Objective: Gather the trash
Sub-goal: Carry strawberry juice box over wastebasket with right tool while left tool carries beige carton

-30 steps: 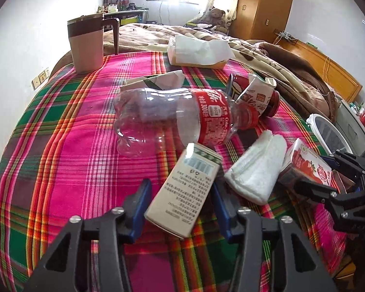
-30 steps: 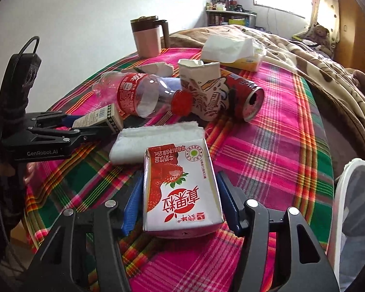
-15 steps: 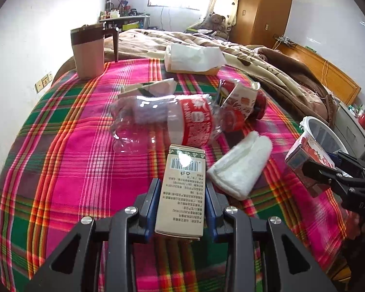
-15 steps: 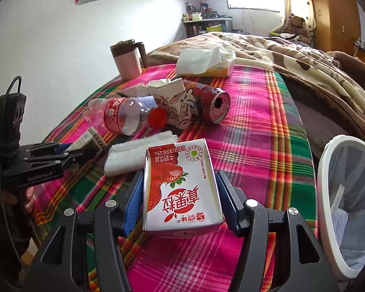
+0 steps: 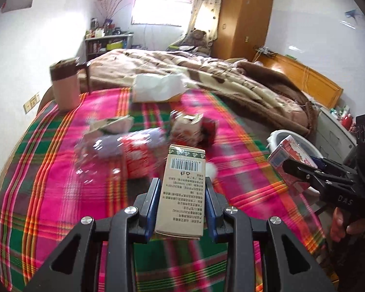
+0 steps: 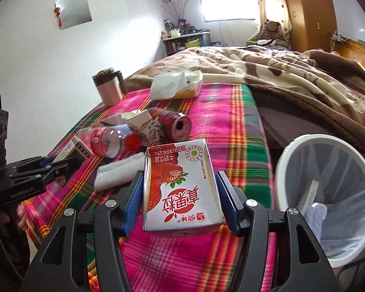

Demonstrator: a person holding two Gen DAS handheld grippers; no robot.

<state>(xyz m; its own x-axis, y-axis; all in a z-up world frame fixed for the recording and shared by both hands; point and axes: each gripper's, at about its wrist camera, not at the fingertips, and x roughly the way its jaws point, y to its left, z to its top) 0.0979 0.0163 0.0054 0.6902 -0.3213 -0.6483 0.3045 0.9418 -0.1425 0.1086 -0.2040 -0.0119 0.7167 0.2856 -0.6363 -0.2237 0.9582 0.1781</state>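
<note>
Both tools loaded, bin sits off to the right

Right tool [image 6: 180, 199] is clamped on the strawberry milk carton [image 6: 181, 187], and the white trash bin [image 6: 328, 194] is just beside it on its right, mouth open, so that one looks nearer to dumping. Left tool [image 5: 181, 194] grips the tan drink box [image 5: 182, 192] long axis pointing away, well apart from the bin. Plastic bottle [image 6: 107, 141], red can [image 6: 175, 124], paper cup [image 6: 146, 126] and folded white towel [image 6: 116, 172] lie on the plaid bed cover [image 6: 226, 126]
</note>
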